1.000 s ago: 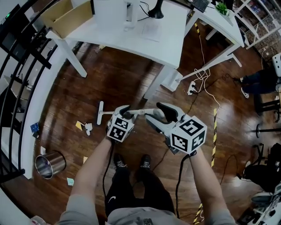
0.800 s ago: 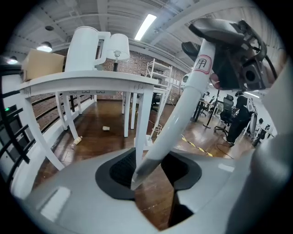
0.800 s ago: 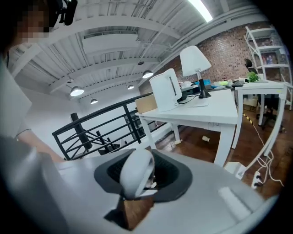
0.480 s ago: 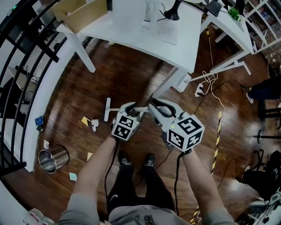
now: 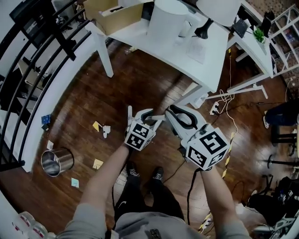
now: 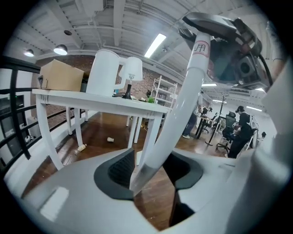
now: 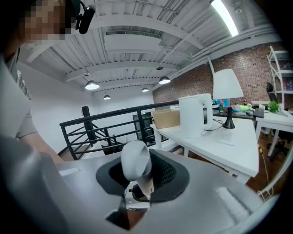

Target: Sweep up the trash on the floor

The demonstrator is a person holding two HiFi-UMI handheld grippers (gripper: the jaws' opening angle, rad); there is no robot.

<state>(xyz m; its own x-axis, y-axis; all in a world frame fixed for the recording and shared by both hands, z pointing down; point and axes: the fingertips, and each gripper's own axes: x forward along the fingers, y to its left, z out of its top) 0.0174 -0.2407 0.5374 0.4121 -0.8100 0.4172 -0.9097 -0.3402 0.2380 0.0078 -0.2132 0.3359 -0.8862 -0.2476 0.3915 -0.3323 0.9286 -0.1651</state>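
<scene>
One white handle (image 6: 176, 109) inside just-widened left claw (image 6: 151, 169), end in just-closed right claw (image 7: 139, 176)

A small dark printed mark (image 6: 200, 47), like a boxed character and too small to read surely, sits near the top of the white tubular handle (image 6: 176, 107). A small white swoosh logo (image 5: 122, 204) marks the black trousers (image 5: 130, 196).

White broom handle (image 6: 183, 105) — dark brown wooden floor (image 5: 93, 93).

Cardboard box (image 5: 110, 11), white jug (image 5: 166, 21), lamp (image 5: 204, 29) sat on white table (image 5: 140, 41); power strip (image 5: 215, 108) lay beside table's right leg; black railing (image 5: 37, 56) ran left of table.
</scene>
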